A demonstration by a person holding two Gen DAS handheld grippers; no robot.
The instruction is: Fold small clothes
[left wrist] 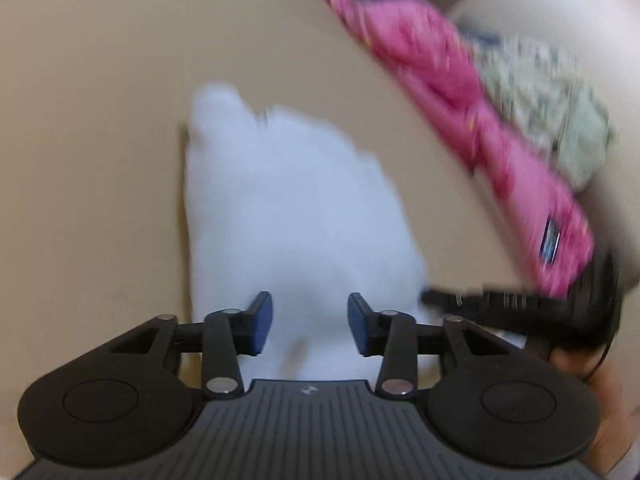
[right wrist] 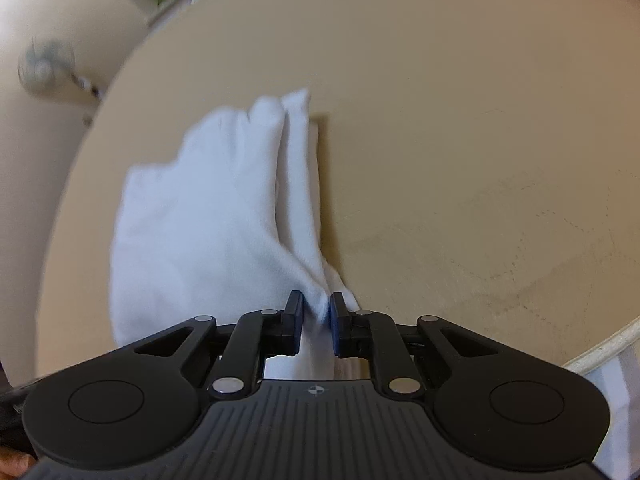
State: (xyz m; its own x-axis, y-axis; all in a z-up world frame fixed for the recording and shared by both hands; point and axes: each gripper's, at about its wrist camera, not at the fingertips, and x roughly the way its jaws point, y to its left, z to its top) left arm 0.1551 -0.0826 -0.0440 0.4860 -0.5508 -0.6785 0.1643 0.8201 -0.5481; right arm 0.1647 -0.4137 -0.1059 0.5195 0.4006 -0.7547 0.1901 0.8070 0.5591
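Right hand-held gripper [right wrist: 317, 322] is clenched on the near edge of the white garment [right wrist: 208, 216], cloth bunched between the pads. Left hand-held gripper [left wrist: 310, 324] is released, jaws apart over the same near edge, nothing pinched. Garment lies flat on the table [right wrist: 460, 140], long axis running away from both. Pink clothes [left wrist: 460, 120] sit along the far right table edge.

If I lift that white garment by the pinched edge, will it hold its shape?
Probably not. The white garment already sags and creases toward the right gripper, so it looks floppy. It appears thin and light, and would likely drape rather than slide off the beige table.
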